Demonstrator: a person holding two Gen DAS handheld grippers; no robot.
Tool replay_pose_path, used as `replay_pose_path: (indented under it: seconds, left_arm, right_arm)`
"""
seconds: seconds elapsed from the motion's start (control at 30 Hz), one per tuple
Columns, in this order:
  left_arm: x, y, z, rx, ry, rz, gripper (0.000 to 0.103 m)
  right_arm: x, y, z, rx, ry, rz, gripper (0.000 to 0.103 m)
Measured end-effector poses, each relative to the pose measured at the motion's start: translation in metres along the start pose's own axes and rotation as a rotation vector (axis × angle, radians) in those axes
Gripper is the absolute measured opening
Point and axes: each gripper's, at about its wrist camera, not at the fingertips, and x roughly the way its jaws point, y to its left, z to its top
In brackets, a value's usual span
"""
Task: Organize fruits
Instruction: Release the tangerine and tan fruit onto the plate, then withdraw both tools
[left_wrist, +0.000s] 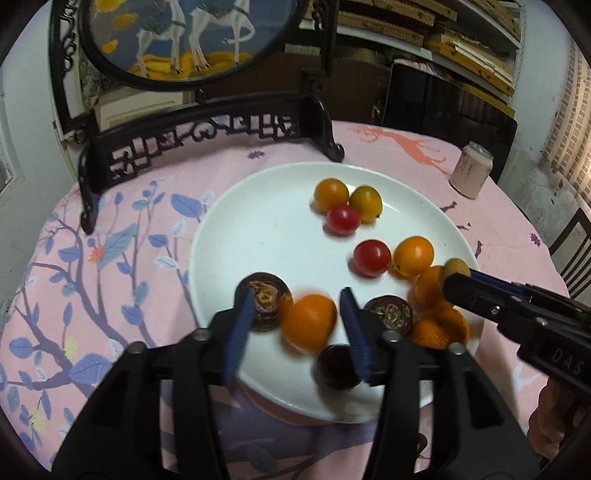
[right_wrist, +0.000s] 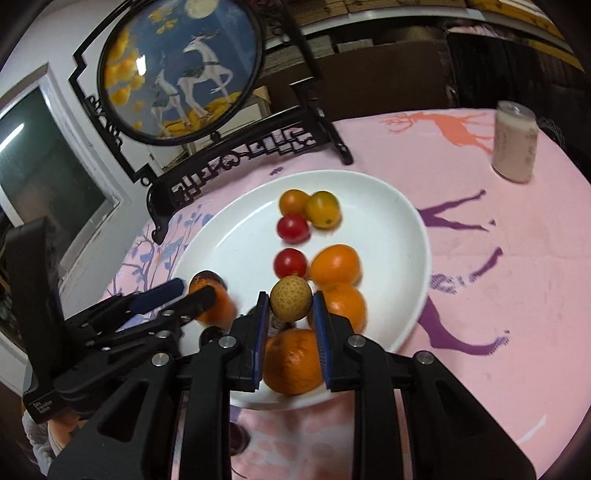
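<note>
Longan (right_wrist: 290, 298) sat clamped between the right gripper's (right_wrist: 290, 308) pads, hovering above the white plate (right_wrist: 413, 236). Left gripper (left_wrist: 299, 314) hung released over 1 orange fruit (left_wrist: 309, 320). Best practice was gentle pressure and lowering near matching fruit before letting go.

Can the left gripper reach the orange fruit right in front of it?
Probably yes: the left gripper is open, its fingers straddle the orange fruit, and nothing sits between them.
</note>
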Motion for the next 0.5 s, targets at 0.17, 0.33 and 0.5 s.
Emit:
replay_pose_path:
  seconds: [0.17, 0.33, 0.5]
  left_arm:
    - [-0.016, 0.007, -0.006, -0.014, -0.03, 0.008, 0.061]
    - [-0.028, 0.021, -0.015, -0.078, -0.04, 0.014, 0.066]
    - [-0.038, 0.025, -0.026, -0.086, -0.05, 0.034, 0.066]
  right_arm:
    - [-0.015, -0.009, -0.006, 0.041, -0.016, 0.015, 0.025]
    - [-0.025, 0.001, -0.006, 0.046, -0.054, 0.047, 0.025]
    - [-0.012, 0.023, 0.006, -0.017, -0.046, 0.027, 0.042]
